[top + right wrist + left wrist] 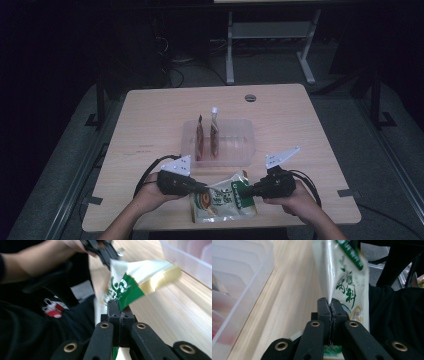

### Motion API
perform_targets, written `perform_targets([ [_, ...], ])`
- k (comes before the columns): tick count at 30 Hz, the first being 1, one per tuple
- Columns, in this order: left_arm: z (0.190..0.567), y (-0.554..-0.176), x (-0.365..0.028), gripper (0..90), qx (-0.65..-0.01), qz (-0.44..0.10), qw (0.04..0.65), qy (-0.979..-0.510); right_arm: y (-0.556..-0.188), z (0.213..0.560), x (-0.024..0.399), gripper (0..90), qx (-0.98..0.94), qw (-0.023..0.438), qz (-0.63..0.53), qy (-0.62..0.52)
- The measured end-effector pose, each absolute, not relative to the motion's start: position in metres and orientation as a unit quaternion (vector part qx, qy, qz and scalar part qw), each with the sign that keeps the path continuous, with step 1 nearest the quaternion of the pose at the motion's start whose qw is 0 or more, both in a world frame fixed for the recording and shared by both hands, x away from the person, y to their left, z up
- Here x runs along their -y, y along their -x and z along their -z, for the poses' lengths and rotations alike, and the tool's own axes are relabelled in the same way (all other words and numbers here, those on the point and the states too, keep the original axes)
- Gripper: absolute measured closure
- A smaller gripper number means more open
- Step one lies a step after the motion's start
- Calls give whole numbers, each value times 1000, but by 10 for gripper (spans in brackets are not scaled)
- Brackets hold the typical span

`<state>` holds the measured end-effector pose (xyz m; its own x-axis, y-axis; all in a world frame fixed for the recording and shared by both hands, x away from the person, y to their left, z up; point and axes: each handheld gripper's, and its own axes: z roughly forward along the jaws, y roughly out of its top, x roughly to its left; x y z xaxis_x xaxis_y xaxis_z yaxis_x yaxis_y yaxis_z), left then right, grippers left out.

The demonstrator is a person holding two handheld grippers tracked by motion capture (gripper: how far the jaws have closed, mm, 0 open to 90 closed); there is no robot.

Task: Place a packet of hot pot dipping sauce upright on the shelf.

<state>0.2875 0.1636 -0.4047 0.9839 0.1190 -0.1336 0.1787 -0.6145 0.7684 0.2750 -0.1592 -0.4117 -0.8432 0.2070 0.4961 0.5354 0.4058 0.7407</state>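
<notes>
A white and green snack packet with a gold top strip hangs above the table's front edge, held from both sides. My left gripper is shut on its left edge; in the left gripper view the jaws meet on the packet, gripper. My right gripper is shut on the green band at its right edge; in the right gripper view the packet leaves the closed jaws of the gripper. Behind them a clear plastic rack bin holds two upright packets.
The bin's ribbed wall lies to the left of my left gripper, and its wall lies right of my right gripper. A round grommet sits near the table's far edge. Bare wood surrounds the bin.
</notes>
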Motion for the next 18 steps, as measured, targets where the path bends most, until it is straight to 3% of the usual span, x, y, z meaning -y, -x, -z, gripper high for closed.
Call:
perform_targets([
  [5,405,-290,-163,823,-99,17,433,-896,-275,408,158,900,808,175,520,213],
  [8,403,-293,-168,717,-116,12,438,-891,-277,405,156,900,806,170,529,205],
  [12,401,-295,-175,498,-137,1,445,-885,-277,399,154,900,800,165,541,199],
  [16,399,-291,-183,375,-148,-18,438,-886,-276,392,154,900,792,162,556,194],
  [18,400,-289,-186,357,-152,-22,438,-886,-276,388,155,900,789,157,562,193],
])
